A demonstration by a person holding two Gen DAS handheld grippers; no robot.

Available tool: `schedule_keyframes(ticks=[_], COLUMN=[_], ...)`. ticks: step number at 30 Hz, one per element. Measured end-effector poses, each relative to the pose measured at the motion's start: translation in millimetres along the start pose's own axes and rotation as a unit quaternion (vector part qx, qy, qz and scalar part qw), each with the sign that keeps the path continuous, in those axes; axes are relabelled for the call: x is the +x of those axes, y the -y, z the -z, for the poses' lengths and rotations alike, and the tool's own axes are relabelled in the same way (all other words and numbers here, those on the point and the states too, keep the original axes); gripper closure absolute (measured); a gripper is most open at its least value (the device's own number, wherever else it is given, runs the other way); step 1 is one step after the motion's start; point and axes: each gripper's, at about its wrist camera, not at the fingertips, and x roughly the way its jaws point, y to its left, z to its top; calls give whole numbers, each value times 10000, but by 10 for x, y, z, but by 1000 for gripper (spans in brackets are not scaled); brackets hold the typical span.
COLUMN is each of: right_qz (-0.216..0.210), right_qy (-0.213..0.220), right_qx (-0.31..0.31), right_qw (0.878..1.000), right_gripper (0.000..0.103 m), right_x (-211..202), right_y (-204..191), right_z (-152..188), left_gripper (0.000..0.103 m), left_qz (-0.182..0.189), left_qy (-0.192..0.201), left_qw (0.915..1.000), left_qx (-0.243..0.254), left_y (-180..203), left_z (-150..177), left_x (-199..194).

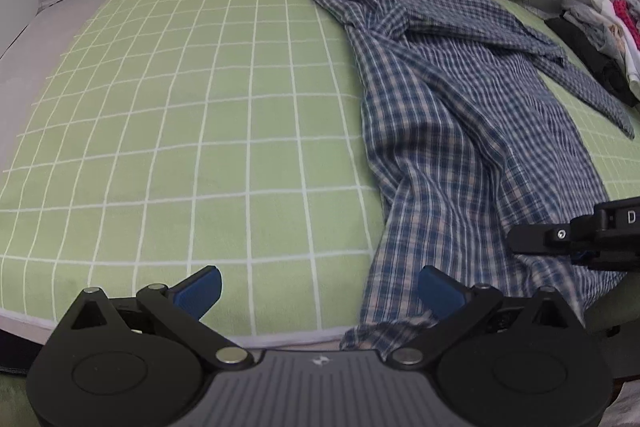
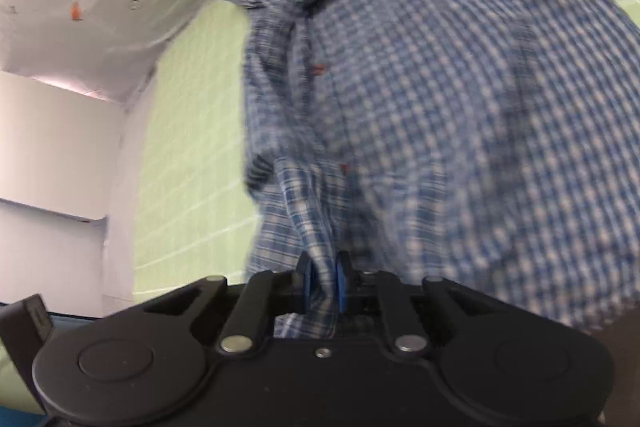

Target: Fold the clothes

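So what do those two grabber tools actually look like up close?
Both are matte black plastic. The left gripper has two round housings, angled link arms with silver pivot pins, a ribbed grey centre panel with a small white logo, and blue pads on its fingers. The right gripper matches, with blue pads. Seen from the side, its body shows a white letter D.

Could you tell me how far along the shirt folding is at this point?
Barely begun. The plaid shirt lies rumpled and unfolded on the green grid mat. In hand: the right claw is shut on a bunch of its fabric; the left claw is open, empty. All folds remain.
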Motion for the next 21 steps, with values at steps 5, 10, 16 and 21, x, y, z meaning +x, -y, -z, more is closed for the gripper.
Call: schedule_keyframes(ticks=[5, 10, 16, 21], right_qz=[-53, -170, -353, -455], right_qy=[-49, -74, -289, -497], right_qx=[187, 176, 224, 182], right_qw=[9998, 9997, 9987, 9976], right_gripper=[80, 80, 78, 79], right_x=[9, -24, 21, 47], right_y=[141, 187, 229, 257], right_z=[22, 75, 90, 135], left_gripper=[13, 45, 70, 70], left_qz=[292, 584, 876, 928], left_qy=[-13, -26, -285, -451], left_qw=[9996, 9983, 9952, 9924], left_qx=[-37, -73, -323, -678], left_y=[58, 117, 159, 125], left_z=[30, 61, 63, 118], left_x=[-14, -27, 59, 54])
